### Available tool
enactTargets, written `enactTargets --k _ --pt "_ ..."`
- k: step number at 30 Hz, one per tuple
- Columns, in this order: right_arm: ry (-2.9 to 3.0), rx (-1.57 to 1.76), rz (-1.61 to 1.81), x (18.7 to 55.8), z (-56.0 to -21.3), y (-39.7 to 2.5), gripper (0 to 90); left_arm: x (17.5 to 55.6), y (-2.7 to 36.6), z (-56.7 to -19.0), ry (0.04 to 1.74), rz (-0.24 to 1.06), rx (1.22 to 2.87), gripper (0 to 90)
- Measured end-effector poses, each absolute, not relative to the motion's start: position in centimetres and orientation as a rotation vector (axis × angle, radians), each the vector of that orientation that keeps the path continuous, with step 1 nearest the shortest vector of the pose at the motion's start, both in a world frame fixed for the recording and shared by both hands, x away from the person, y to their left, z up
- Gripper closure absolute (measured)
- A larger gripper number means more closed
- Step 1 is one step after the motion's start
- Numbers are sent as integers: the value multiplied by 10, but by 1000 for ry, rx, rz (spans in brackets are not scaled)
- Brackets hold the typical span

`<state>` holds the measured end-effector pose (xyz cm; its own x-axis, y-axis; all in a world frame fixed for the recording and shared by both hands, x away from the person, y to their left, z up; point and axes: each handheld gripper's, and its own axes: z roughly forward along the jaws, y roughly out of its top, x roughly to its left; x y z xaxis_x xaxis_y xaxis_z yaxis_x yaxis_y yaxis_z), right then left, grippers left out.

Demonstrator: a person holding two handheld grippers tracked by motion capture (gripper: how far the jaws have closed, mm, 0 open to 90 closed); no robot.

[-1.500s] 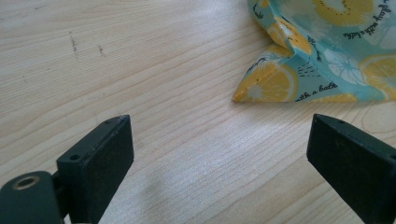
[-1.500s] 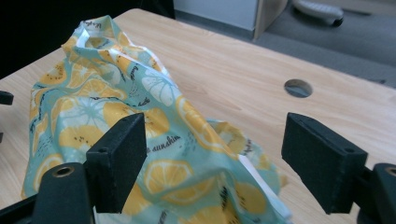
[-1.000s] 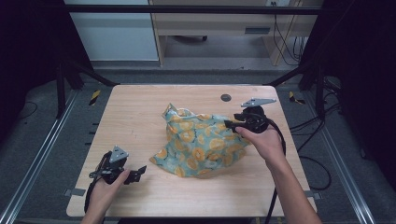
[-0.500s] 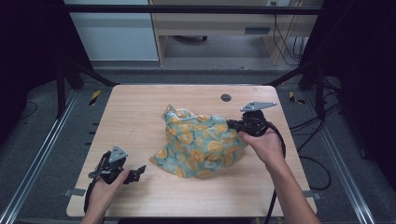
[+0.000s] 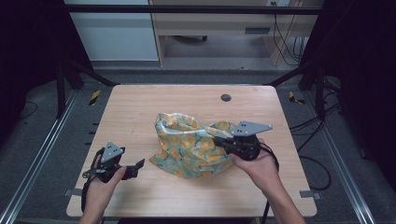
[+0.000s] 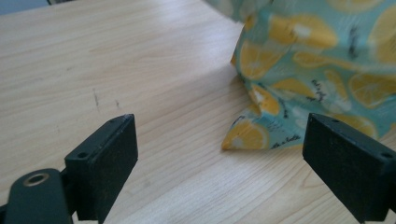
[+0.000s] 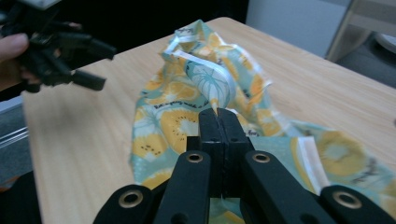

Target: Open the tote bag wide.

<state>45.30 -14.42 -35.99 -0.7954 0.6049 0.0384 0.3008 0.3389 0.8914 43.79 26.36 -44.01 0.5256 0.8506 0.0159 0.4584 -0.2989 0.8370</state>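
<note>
A teal cloth with a yellow lemon print [image 5: 189, 145] lies crumpled in the middle of the wooden table [image 5: 140, 107]. My right gripper [image 5: 223, 141] is at the cloth's right side, shut on a fold of it. In the right gripper view the jaws [image 7: 218, 116] pinch a fold of the cloth [image 7: 187, 121], which rises in a peak just beyond them. My left gripper [image 5: 137, 165] rests near the front left of the table, open. In the left gripper view a corner of the cloth [image 6: 261, 135] lies on the wood just ahead of the open gripper [image 6: 222, 135]. My left gripper [image 7: 100, 65] appears far off in the right gripper view.
A small dark round insert [image 5: 226, 97] sits in the tabletop behind the cloth. Bare wood stretches left of the cloth. Black frame rails and cables surround the table; a cable trails off its right edge.
My right gripper has moved toward the table's front edge with the cloth's edge held, drawing that side over the pile. The left gripper has barely shifted.
</note>
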Motion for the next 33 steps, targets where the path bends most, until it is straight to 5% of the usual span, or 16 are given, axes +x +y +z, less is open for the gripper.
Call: enactTargets --k 33 --pt "2492 685 1451 387 -411 -120 900 447 215 -392 918 606 1979 120"
